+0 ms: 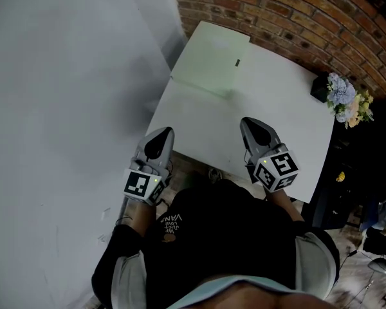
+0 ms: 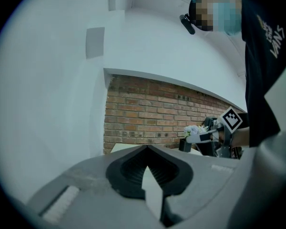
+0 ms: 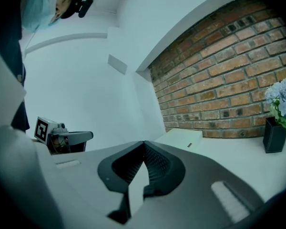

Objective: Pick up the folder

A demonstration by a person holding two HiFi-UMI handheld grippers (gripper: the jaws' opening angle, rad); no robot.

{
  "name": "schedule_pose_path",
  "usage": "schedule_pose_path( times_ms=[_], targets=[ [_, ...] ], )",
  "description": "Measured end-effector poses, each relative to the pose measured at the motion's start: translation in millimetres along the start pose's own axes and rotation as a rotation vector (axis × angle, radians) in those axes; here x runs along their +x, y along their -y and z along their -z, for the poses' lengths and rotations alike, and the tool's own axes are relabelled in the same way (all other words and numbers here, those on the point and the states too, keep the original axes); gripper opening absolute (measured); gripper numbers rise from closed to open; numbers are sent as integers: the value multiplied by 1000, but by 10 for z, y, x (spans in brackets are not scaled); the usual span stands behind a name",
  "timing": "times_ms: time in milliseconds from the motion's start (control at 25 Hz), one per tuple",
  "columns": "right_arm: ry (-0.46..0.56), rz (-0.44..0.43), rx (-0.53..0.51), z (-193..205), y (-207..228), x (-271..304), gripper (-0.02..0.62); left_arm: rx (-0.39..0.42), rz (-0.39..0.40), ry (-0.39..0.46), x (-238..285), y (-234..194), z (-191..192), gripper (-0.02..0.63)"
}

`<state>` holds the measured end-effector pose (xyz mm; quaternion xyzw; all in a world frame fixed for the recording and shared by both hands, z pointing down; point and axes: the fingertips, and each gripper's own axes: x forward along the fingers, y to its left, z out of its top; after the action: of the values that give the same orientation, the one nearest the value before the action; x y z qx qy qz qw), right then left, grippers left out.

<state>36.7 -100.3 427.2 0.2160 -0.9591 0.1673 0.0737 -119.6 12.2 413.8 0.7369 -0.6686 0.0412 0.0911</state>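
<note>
left gripper (image 1: pixel 161 134): clenched, empty
right gripper (image 1: pixel 252 124): clenched, empty
folder (image 1: pixel 211 60): ahead of both, on table (image 1: pixel 199 118), well apart
flowers (image 1: pixel 347 98): far right of right gripper

The left gripper (image 1: pixel 163 132) is held at nine o'clock of the right gripper (image 1: pixel 248 122); both are pointed toward twelve o'clock, jaws closed on nothing.

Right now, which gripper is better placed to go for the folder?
Probably the right gripper: it is over the table, and the folder lies just ahead in its own view. The left gripper hangs at the table's left edge. Both are shut and empty.
</note>
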Motion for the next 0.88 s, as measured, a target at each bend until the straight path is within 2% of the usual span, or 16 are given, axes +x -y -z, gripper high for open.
schedule_pose_path(
  times_ms=[200, 440, 720, 880],
  targets=[
    [11, 43, 23, 7, 133, 7, -2, -6, 18, -21, 190, -41, 13, 0],
    [37, 107, 43, -38, 178, 66, -2, 5, 89, -1, 402, -135, -108, 0],
    [86, 202, 62, -120, 150, 210, -2, 43, 151, -12, 607, -444, -219, 0],
    [108, 269, 71, -149, 170, 307, -2, 43, 212, -7, 758, -615, -235, 0]
  ],
)
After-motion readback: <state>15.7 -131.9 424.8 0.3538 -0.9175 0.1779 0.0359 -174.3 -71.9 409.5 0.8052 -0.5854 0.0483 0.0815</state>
